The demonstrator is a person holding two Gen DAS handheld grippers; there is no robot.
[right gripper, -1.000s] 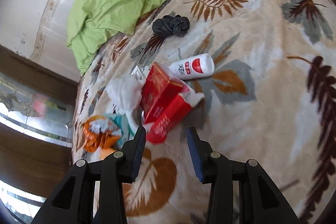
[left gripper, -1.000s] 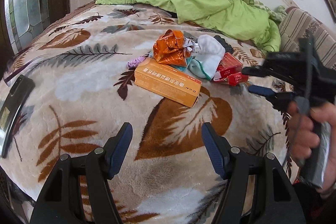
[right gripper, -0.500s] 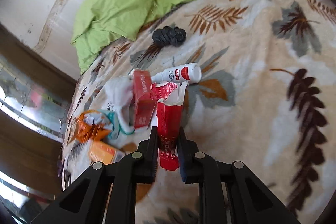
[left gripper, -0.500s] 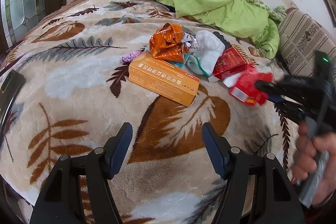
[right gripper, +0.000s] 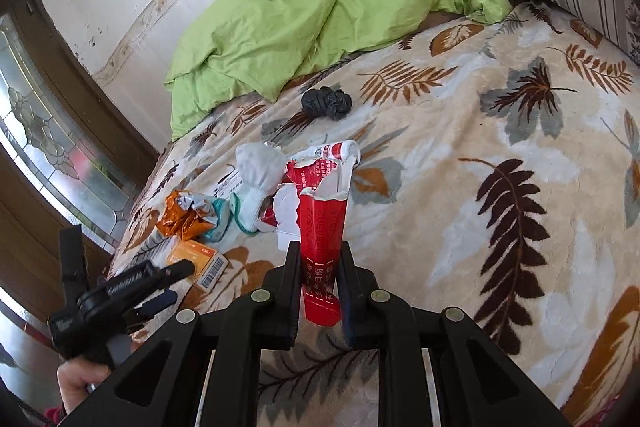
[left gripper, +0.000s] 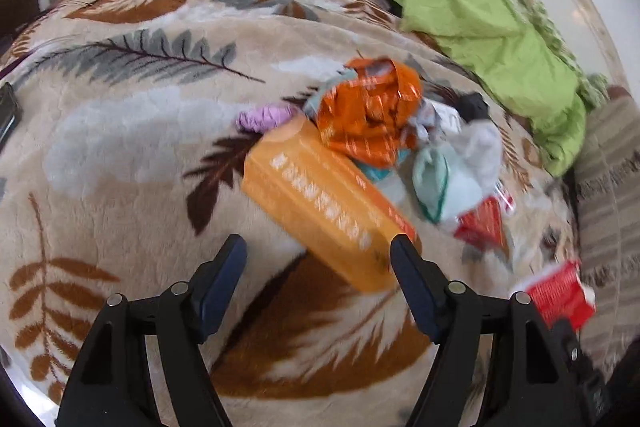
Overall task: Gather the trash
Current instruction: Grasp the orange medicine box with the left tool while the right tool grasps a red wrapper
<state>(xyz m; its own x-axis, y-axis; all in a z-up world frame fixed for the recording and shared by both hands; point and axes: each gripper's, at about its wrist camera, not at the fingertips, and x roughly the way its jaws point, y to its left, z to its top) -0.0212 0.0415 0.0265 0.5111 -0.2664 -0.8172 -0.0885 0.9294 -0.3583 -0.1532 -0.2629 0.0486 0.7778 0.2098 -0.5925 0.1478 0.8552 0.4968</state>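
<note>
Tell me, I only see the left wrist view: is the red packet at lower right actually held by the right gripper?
Observer: Yes, the right gripper is shut on the torn red packet, pads pressing both sides.
Operator: Anything hidden behind the pile?
Observer: A white bottle with a red label lies just beyond the packet.
Operator: And my left gripper, seen from there?
Observer: The left gripper hangs short of the orange box and its barcoded end, jaws opening, nothing between them.
</note>
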